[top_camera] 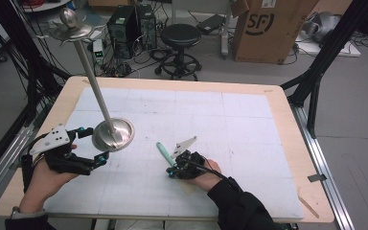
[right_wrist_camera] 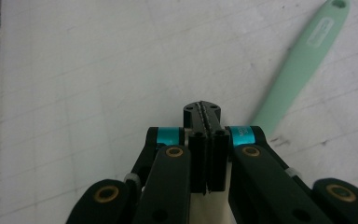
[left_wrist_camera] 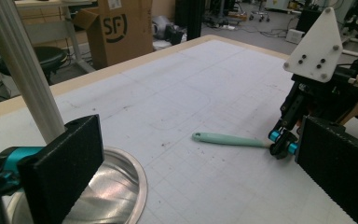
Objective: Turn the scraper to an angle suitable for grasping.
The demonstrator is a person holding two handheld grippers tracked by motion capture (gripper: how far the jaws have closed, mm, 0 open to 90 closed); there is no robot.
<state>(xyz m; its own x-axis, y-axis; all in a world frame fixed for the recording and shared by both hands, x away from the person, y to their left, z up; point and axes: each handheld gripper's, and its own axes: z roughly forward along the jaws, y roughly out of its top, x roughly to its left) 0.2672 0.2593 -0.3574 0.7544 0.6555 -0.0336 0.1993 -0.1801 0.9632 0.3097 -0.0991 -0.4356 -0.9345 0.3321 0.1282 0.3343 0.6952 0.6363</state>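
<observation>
A mint-green tool handle [top_camera: 163, 153] lies on the white gridded mat [top_camera: 230, 124], also seen as the handle [left_wrist_camera: 228, 139] and the handle [right_wrist_camera: 303, 60]. My right gripper [top_camera: 171, 171] rests on the mat at the handle's near end, jaws shut with nothing visible between them [right_wrist_camera: 207, 111]; the handle passes beside them. Something cream-coloured lies under it. A metal stand's round base [top_camera: 113, 134] carries a tall pole [top_camera: 92, 76]. My left gripper [top_camera: 97, 143] stands open just left of that base, one jaw beside the pole [left_wrist_camera: 28, 79] and over the base rim [left_wrist_camera: 121, 182].
The stand's top disc and ball [top_camera: 69, 26] rise high above the table's left back. Behind the table [top_camera: 287, 110] are a black stool [top_camera: 179, 36], a cardboard box [top_camera: 268, 28] and computer towers [top_camera: 132, 24]. Black frame posts [top_camera: 316, 76] flank the right edge.
</observation>
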